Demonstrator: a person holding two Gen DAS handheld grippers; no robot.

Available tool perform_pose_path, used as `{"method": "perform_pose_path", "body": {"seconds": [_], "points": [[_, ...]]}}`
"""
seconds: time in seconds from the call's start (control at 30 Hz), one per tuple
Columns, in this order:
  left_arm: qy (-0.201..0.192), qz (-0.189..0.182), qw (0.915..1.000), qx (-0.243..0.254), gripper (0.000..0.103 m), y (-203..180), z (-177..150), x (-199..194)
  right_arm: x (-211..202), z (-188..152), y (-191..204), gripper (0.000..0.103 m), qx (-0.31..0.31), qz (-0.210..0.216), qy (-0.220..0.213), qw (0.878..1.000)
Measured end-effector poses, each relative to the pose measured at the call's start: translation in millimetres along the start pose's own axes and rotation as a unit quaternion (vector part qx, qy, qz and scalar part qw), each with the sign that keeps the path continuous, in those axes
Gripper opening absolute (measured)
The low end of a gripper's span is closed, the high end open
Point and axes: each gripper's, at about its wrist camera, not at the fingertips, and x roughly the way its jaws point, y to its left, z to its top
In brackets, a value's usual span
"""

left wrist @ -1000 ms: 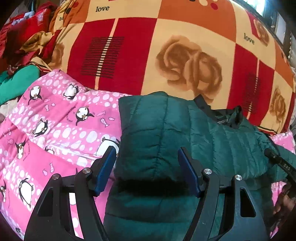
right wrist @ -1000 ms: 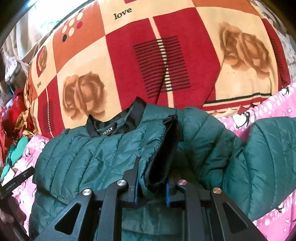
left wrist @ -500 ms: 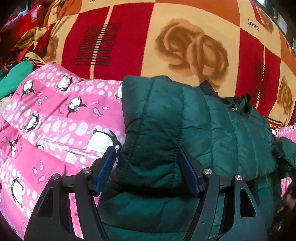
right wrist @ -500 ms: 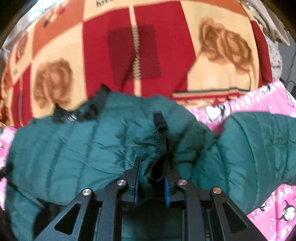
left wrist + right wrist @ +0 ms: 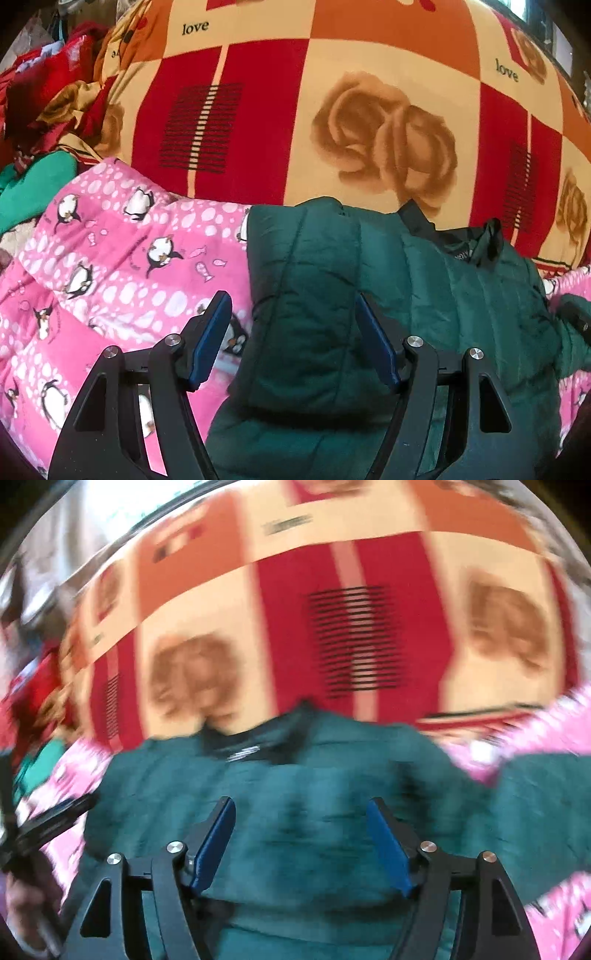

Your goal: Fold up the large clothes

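left claw [image 5: 293, 334] spread over jacket [image 5: 424, 295] | right claw [image 5: 301, 843] spread

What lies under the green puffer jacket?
The green puffer jacket lies on a pink penguin-print quilt, which shows on both sides. Anything beneath the jacket's middle is covered.

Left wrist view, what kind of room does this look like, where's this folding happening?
Most likely a bedroom, with the folding done on a bed. A green puffer jacket lies on a pink penguin-print quilt, a rose-patterned "love" blanket spreads behind it, and loose clothes are piled at the far left.
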Motion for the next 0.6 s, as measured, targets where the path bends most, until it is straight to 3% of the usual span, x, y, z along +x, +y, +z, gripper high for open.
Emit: {"method": "perform_pose_path", "body": {"seconds": [0.17, 0.37, 0.6], "points": [[0.019, 0.018, 0.9996, 0.008, 0.070, -7.8, -6.8, 24.4, 56.0, -2.9, 38.3, 0.071, -0.062, -0.004, 0.034, 0.997], [0.022, 0.007, 0.9997, -0.006, 0.075, -3.0, -11.3, 35.8, 100.7, -17.9, 23.8, 0.075, -0.034, -0.009, 0.065, 0.997], [0.015, 0.015, 0.9997, -0.010, 0.079, -3.7, -15.0, 38.5, 88.4, -17.5, 18.3, 0.077, -0.033, -0.002, 0.064, 0.997]]}}
